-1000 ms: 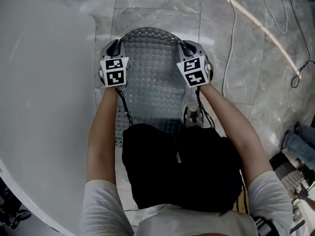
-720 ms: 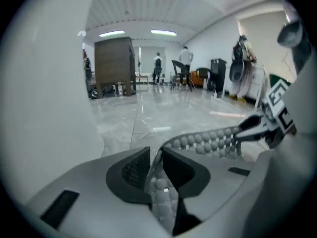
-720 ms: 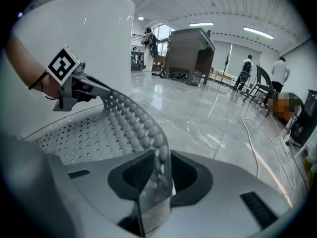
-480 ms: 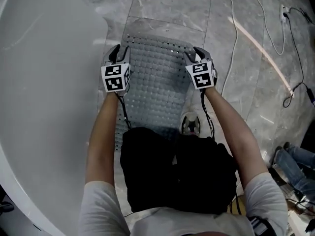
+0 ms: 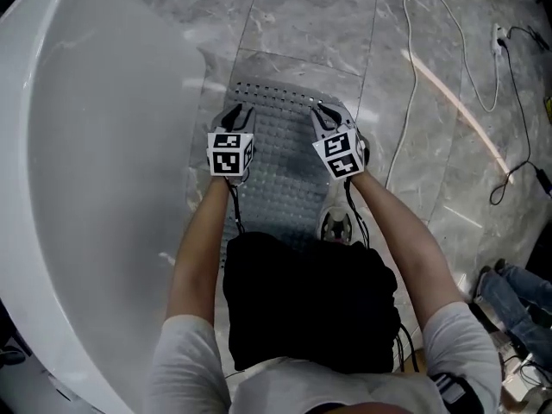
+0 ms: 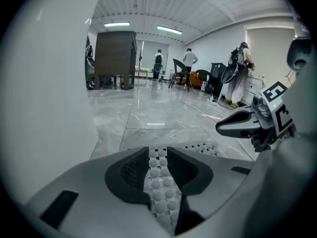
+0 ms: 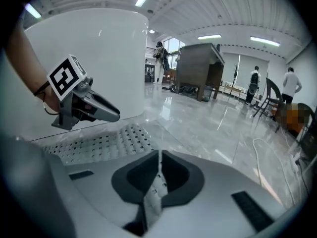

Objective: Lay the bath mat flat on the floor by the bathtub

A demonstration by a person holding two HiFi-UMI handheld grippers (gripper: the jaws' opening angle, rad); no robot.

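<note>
Head view: left tongs (image 5: 239, 112) opening, right tongs (image 5: 322, 110) closing, empty over mat (image 5: 285, 149); bathtub (image 5: 103, 145) left, cable (image 5: 401, 132) right.

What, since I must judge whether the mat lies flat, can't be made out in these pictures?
- Near end of the bath mat: head view, hidden under the person's black clothing.
- Its side along the bathtub: head view, partly covered by the left forearm.
- The bathtub itself: head view, cut off at the left edge.
- Distant people: left gripper view, too small to tell what they do.
</note>
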